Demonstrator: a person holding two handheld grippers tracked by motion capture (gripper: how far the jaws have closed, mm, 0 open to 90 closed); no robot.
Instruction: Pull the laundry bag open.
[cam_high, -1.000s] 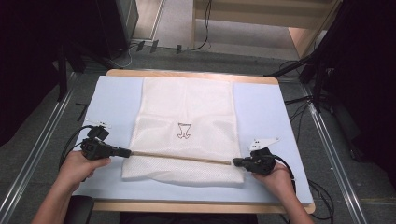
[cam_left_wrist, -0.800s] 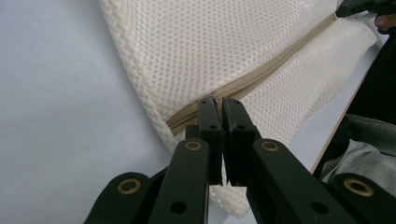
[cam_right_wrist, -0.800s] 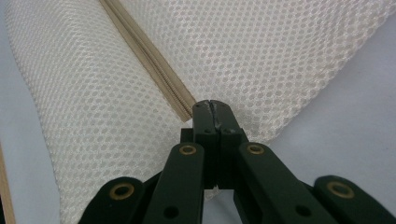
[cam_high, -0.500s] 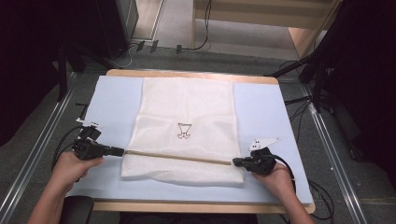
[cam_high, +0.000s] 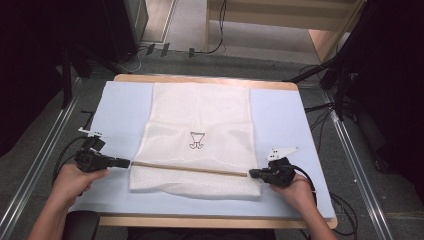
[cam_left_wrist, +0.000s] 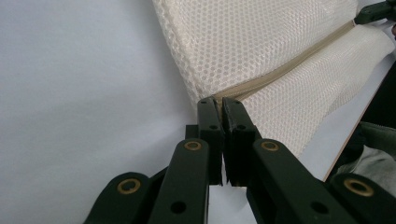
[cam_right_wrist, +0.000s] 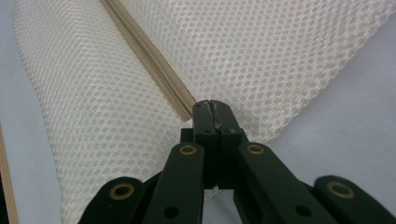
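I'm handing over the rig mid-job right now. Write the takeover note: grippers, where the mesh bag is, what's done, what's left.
Left gripper: shut on the zipper's left end at the bag's edge.
Right gripper: shut on the zipper's right end.
Mesh bag: flat on the pale blue mat, zipper stretched straight across its near part.
Done: both ends gripped, zipper line taut.
Left: probably running the zipper; I can't tell whether it is open or closed, nor where the slider is. Check before moving.
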